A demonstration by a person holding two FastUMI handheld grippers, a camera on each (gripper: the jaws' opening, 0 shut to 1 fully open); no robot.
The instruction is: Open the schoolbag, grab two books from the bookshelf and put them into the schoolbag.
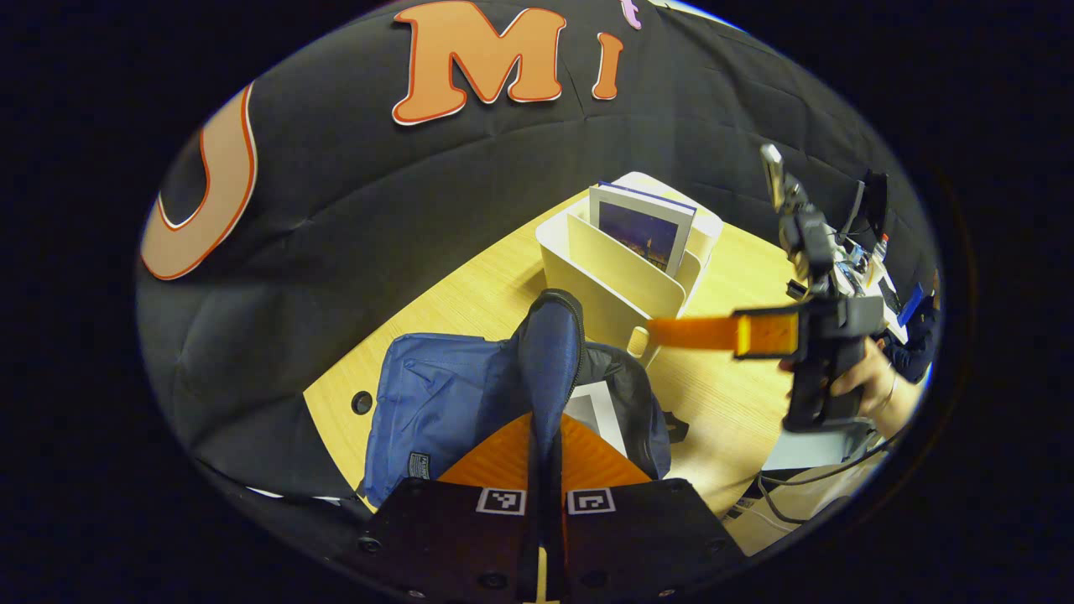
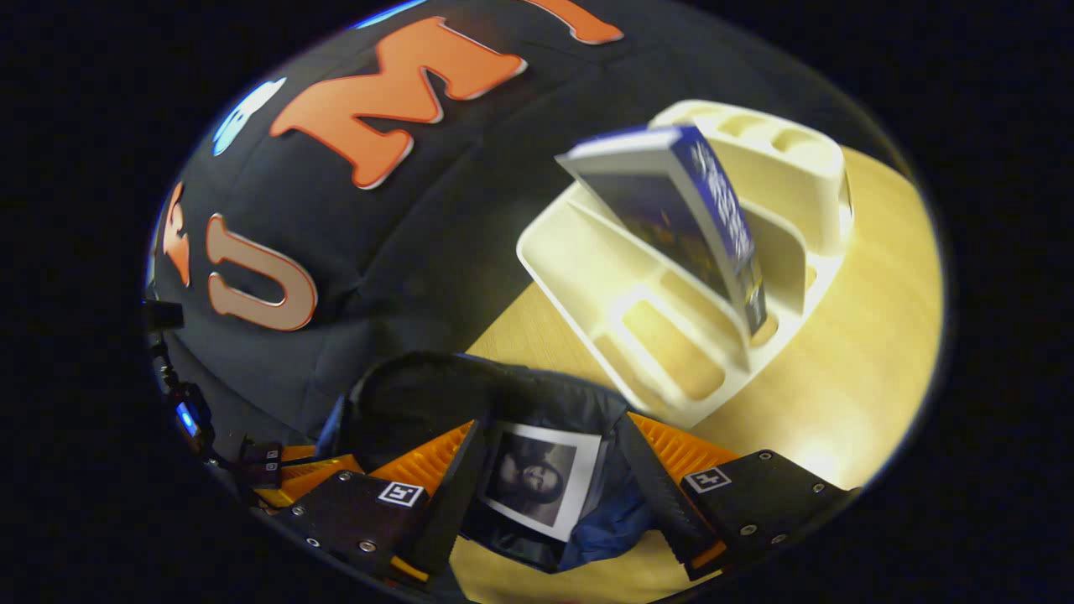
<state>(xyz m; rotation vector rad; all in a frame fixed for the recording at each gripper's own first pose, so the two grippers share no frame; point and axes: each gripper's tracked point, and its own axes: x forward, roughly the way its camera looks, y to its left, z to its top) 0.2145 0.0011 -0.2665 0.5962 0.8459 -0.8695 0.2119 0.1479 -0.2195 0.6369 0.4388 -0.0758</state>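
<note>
Lying between the right hand-held gripper's [image 2: 550, 495] spread fingers — book [image 2: 537, 486] inside schoolbag [image 2: 403, 394].

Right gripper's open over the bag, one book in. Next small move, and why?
Probably swing the right gripper up toward the bookshelf and the book leaning there. Its jaws stand open and hold nothing, one book already lies in the schoolbag, and the left gripper pinches the flap open.

You're in a recording booth, lab-like: black cloth wall [image 1: 419, 210] behind a light wood table [image 1: 738, 394], a cream desktop bookshelf [image 2: 671, 335] on it, and cables [image 1: 780, 495] and cluttered equipment [image 1: 864, 252] at the far edge.
</note>
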